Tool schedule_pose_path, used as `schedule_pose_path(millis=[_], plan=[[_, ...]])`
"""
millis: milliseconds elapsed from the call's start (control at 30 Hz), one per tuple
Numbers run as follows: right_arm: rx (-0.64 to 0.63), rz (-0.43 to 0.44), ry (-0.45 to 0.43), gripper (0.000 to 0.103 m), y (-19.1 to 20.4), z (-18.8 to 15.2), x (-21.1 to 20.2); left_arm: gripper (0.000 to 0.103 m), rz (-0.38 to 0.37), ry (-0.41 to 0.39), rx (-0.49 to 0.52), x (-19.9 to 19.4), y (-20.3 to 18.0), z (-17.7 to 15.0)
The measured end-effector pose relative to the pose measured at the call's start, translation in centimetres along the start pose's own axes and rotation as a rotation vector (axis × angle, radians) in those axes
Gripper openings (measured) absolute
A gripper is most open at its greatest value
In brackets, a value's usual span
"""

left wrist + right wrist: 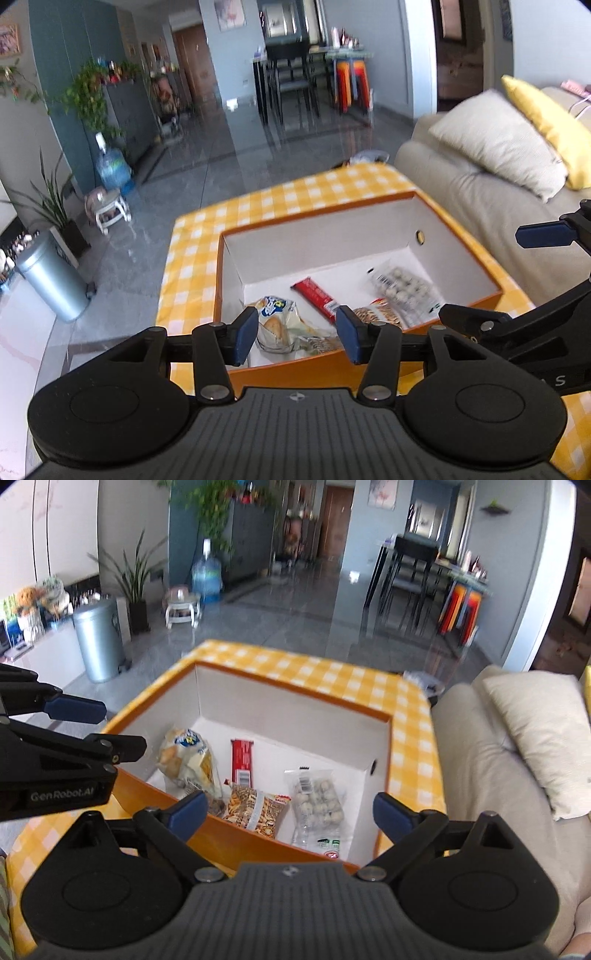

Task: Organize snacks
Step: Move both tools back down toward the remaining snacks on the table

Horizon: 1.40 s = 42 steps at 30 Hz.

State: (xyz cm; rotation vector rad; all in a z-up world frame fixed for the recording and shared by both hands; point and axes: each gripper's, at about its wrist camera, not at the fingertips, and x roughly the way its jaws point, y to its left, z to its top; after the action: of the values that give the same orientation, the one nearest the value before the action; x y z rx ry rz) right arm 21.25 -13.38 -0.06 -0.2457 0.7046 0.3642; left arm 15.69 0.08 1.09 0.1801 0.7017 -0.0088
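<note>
An orange box [295, 373] [288, 709] with a white inside stands on a yellow checked tablecloth [295, 192] [314, 668]. In it lie a bread bag [277, 317] [184, 757], a red bar [314, 293] [242, 758], a patterned snack packet [380, 314] [258, 808] and a clear pack of round balls [402, 288] [317, 797]. My left gripper [297, 334] hovers over the box's near left wall, open and empty. Over the near right wall my right gripper [290, 814] stands wide open, holding nothing. Each one's fingers [543, 236] [74, 709] show in the other's view.
A beige sofa [480, 192] [480, 757] with a pale cushion [498, 140] and a yellow cushion [546, 122] runs along the table's right side. On the tiled floor to the left stand a metal bin [51, 277] [98, 642], potted plants and a water jug.
</note>
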Motion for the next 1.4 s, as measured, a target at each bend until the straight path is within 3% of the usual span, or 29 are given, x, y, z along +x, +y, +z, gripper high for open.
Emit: schedule_pose_path(millis=[167, 333, 667, 833, 1067, 1233, 1400], plan=[[0.015, -0.033, -0.077, 0.099, 0.2, -2.1, -3.5, 0.065, 0.005, -0.072, -0.023, -2.8, -0.3, -1.7], [0.069, -0.039, -0.099, 0.099, 0.6, -4.9, -6.2, 0.067, 0.0, -0.099, -0.052, -4.6, -1.0, -3.4], [0.195, -0.037, -0.015, 0.099, 0.4, -9.7, -8.1, 0.068, -0.04, 0.013, -0.108, -4.2, -2.4, -7.3], [0.236, -0.071, 0.026, 0.099, 0.0, -11.8, -8.0, 0.068, -0.107, 0.078, -0.17, -4.8, -2.5, -9.3], [0.231, -0.069, 0.031, 0.099, 0.3, -14.8, -9.0, 0.068, -0.108, 0.099, -0.159, -5.1, -3.6, -10.9], [0.165, -0.089, 0.013, 0.099, 1.1, -15.7, -8.5, 0.068, -0.117, 0.104, -0.157, -4.5, -4.3, -11.7], [0.192, -0.079, 0.035, 0.097, 0.7, -15.9, -7.5, 0.068, -0.132, 0.11, -0.159, -3.6, -4.5, -11.9]])
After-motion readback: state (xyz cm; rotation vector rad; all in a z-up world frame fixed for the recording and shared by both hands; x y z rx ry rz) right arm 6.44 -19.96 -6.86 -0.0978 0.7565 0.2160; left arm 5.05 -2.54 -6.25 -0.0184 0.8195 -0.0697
